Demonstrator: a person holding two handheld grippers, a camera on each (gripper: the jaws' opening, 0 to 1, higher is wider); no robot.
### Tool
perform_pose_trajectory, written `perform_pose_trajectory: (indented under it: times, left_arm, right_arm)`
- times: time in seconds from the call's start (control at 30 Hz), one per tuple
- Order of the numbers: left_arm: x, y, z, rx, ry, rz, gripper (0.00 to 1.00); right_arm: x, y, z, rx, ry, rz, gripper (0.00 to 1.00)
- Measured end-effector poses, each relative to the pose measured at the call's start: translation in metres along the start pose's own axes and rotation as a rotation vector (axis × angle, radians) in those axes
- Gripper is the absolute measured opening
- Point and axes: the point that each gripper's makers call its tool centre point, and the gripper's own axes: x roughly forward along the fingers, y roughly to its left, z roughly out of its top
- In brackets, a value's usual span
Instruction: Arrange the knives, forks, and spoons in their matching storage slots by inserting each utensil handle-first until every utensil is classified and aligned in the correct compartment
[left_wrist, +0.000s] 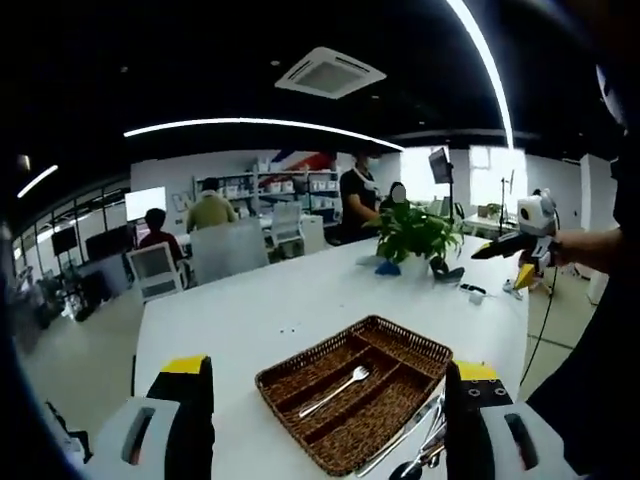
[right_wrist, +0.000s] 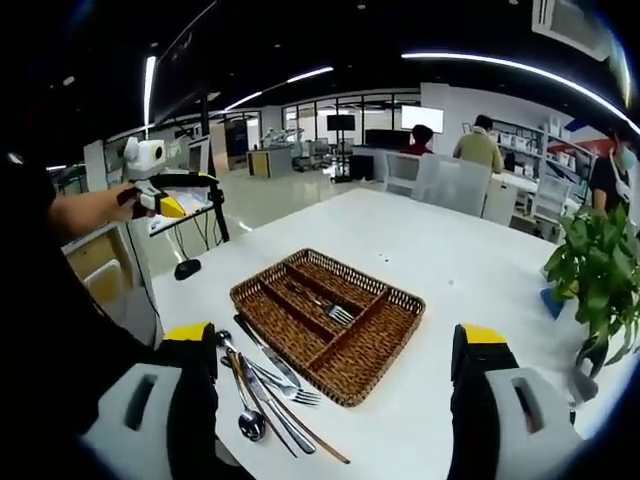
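Note:
A brown wicker tray with long compartments lies on the white table. One silver fork rests in its middle slot. Loose cutlery lies just outside the tray's near right edge. My left gripper hovers before the tray, jaws wide apart and empty. From the other side, the tray holds the same fork. A knife, a spoon and forks lie in a pile to its left. My right gripper is open and holds nothing.
A potted plant stands at the table's far end, with small dark items beside it. The other gripper shows at the right in a hand, and at the left in the right gripper view. People and chairs are behind.

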Motion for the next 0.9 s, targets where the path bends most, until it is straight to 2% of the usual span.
perform_pose_trajectory:
  times: [0.17,0.33,0.4,0.47,0.67,0.8,0.9]
  left_arm:
    - [-0.019,0.005,0.0,0.002,0.001,0.04,1.0]
    - [-0.027,0.005,-0.001,0.0,0.02,0.043,1.0]
    - [-0.027,0.002,-0.002,0.009,0.035,0.039,1.0]
    - [-0.028,0.002,-0.005,0.019,0.057,0.057,1.0]
    - [-0.024,-0.01,-0.018,0.046,0.114,0.022,1.0]
    - [-0.025,-0.012,-0.019,0.013,0.112,0.014,1.0]
    - [-0.025,-0.013,-0.019,0.025,0.116,0.005,1.0]
  right_arm:
    - [-0.001,0.001,-0.003,-0.014,0.006,0.007,0.99]
    - [-0.004,0.002,-0.002,-0.022,0.002,0.006,0.99]
    - [-0.005,0.004,0.003,-0.04,-0.019,0.012,0.99]
    - [-0.004,0.004,0.004,-0.045,-0.018,0.017,0.99]
    - [-0.006,0.005,-0.001,-0.018,-0.002,0.02,0.99]
    - [-0.011,-0.001,-0.006,-0.032,0.019,-0.006,0.99]
    - [-0.016,-0.004,-0.004,-0.025,0.014,-0.018,0.99]
